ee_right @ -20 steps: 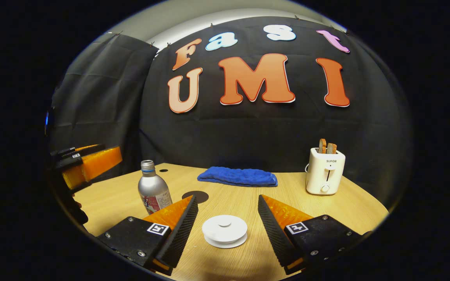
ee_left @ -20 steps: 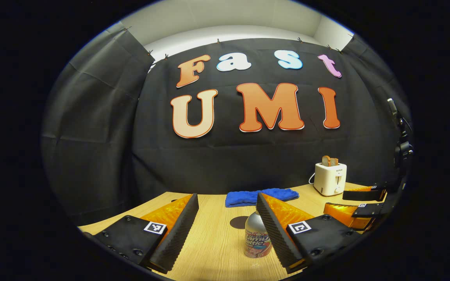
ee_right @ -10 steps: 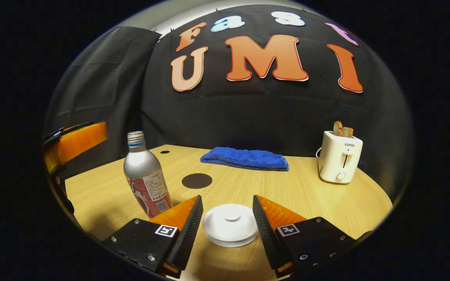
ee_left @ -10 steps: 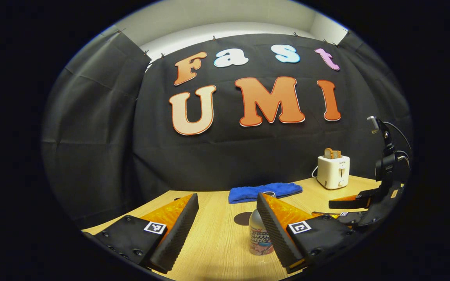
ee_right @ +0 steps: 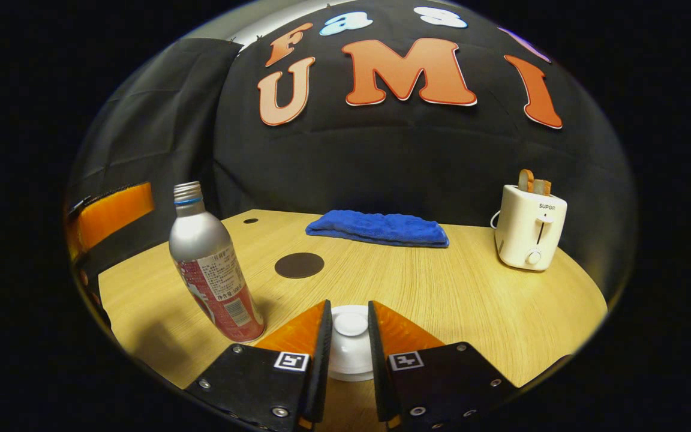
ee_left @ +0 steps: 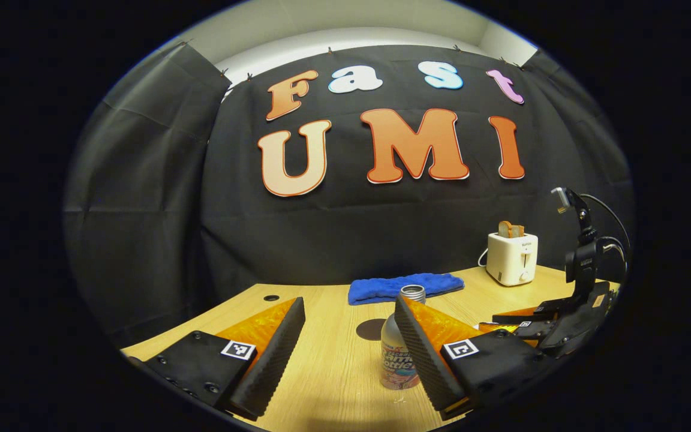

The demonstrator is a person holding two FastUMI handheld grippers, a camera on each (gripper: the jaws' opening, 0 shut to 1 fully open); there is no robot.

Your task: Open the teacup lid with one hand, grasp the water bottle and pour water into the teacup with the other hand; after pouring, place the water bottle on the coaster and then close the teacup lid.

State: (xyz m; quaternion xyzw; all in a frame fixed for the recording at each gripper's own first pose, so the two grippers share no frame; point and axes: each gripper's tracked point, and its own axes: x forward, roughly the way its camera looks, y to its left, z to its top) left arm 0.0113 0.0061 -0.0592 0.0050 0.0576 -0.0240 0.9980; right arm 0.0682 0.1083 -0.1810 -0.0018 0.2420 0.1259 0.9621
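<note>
A wooden bench [ee_right: 441, 294] stands in a booth walled with black cloth.

In the right gripper view, the right hand-held gripper [ee_right: 348, 336] has its fingers drawn in close on either side of the small knob of a white teacup lid [ee_right: 350, 360]. The lid sits low on the bench at the near edge. Whether both fingers actually press the knob cannot be told.

To the left of the lid stands a silver bottle [ee_right: 210, 264] with a red label, upright on the bench. Beyond it, a dark round coaster [ee_right: 299, 264] lies flat. It is apart from the bottle and bare. Farther back lies a folded blue towel [ee_right: 378, 228]. A white toaster [ee_right: 530, 234] holding bread stands at the right.

In the left gripper view, the left hand-held gripper [ee_left: 348, 354] is wide open, holding nothing. The bottle [ee_left: 399, 354] stands just inside its right finger, partly hidden by it. Whether they touch cannot be told. The coaster [ee_left: 371, 329] lies behind the bottle. The other hand-held gripper [ee_left: 531, 321] appears low at the far right.
</note>
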